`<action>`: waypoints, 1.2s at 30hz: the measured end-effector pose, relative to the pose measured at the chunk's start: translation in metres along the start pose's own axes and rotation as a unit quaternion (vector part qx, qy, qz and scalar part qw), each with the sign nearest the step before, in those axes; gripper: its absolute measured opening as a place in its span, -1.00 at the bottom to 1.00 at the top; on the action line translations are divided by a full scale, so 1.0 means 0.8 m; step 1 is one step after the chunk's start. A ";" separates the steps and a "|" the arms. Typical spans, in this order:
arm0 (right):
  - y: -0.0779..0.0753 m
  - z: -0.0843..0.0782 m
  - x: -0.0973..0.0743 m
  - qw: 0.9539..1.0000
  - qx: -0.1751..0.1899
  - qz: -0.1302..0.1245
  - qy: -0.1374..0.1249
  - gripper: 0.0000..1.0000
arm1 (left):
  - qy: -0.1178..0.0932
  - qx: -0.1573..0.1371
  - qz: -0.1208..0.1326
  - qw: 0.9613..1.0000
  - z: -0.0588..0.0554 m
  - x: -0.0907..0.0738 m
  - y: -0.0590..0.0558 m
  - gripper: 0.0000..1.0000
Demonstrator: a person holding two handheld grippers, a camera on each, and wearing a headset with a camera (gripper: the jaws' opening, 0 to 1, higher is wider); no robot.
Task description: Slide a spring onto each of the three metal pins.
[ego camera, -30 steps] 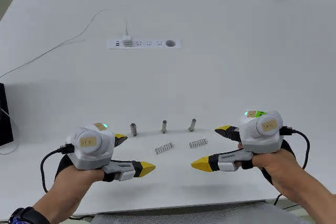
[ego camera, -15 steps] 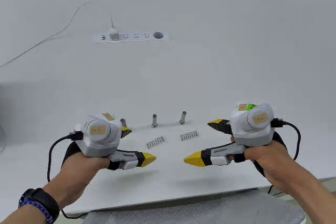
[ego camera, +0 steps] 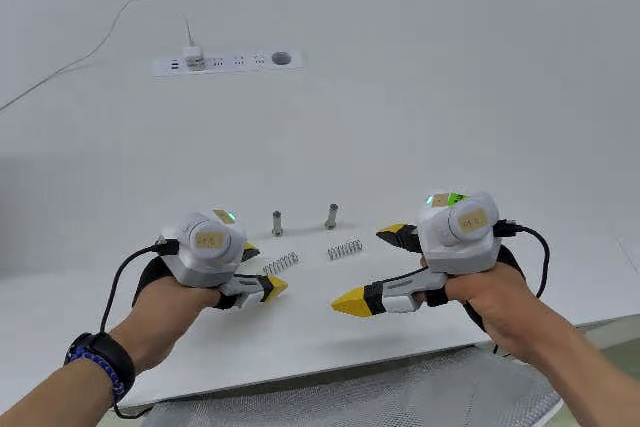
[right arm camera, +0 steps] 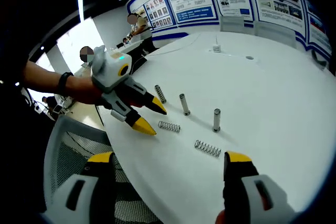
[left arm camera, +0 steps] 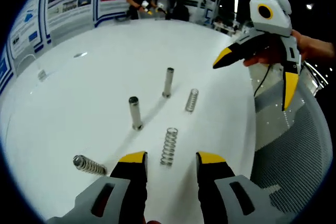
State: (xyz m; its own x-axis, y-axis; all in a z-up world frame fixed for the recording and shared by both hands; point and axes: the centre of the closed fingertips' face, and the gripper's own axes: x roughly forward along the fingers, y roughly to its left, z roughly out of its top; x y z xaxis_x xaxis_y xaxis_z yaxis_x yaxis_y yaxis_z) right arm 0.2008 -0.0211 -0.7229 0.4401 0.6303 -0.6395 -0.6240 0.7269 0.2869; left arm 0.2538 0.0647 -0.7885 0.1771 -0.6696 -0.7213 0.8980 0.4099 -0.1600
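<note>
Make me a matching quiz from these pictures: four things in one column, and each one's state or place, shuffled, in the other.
Column one:
1. right gripper
2. loose spring
3. bare pin
4. power strip

Column two:
A. standing upright
B. jaws wide open
C. lying on its side
D. farthest back

Pairs: 1-B, 2-C, 3-A, 4-D
</note>
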 end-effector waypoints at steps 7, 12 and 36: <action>-0.002 -0.008 -0.003 1.000 0.008 -0.003 0.002 0.72 | 0.006 -0.010 0.011 1.000 -0.007 0.009 0.005 -0.49; -0.001 -0.012 -0.005 1.000 0.012 -0.003 0.003 0.72 | 0.012 0.010 0.024 1.000 -0.009 0.014 0.007 -0.62; 0.001 -0.019 -0.008 1.000 0.021 -0.001 0.005 0.70 | 0.014 -0.006 0.050 0.999 -0.016 0.000 0.008 -0.79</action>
State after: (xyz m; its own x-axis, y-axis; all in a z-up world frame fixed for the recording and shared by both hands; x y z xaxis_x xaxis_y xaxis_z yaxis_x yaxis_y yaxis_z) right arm 0.1875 -0.0285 -0.7297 0.4349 0.6269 -0.6464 -0.5961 0.7385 0.3152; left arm 0.2546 0.0751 -0.7981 0.2545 -0.6075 -0.7524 0.8711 0.4820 -0.0945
